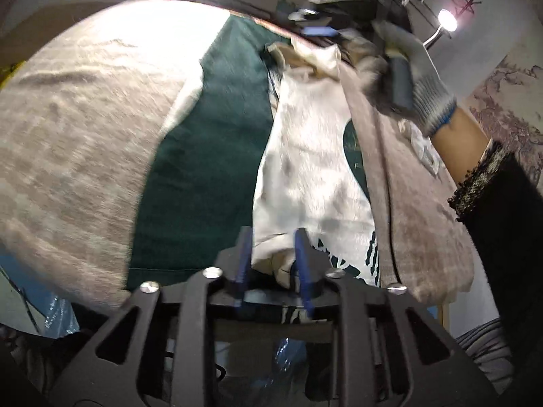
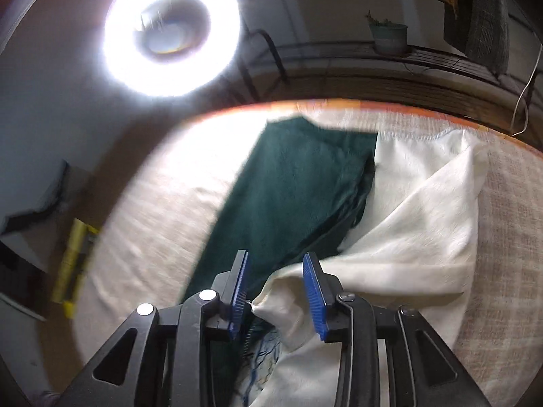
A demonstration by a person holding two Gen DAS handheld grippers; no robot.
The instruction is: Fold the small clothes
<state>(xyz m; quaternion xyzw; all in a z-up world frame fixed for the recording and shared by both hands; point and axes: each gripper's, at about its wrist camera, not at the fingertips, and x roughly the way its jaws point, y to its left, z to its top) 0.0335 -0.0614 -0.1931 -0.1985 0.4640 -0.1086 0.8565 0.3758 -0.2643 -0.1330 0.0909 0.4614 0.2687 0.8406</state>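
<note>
A small white garment [image 1: 305, 169] with dark green print hangs stretched between both grippers above a beige cloth-covered table [image 1: 78, 129]. A dark green garment [image 1: 203, 156] lies on the table beneath it. My left gripper [image 1: 271, 237] is shut on the white garment's lower edge. In the right wrist view my right gripper [image 2: 276, 264] has cream-white fabric [image 2: 417, 217] bunched between its blue pads [image 2: 314, 288]; the jaws stand a little apart around it. The green garment [image 2: 298, 190] lies folded beyond. The gloved right hand [image 1: 417, 78] holds its gripper at the garment's top.
A bright ring light [image 2: 171, 32] stands past the table's far edge. A potted plant [image 2: 390, 35] sits on a wire rack. A yellow object [image 2: 73, 268] lies off the table's left side. A small lamp [image 1: 447, 20] glows at upper right.
</note>
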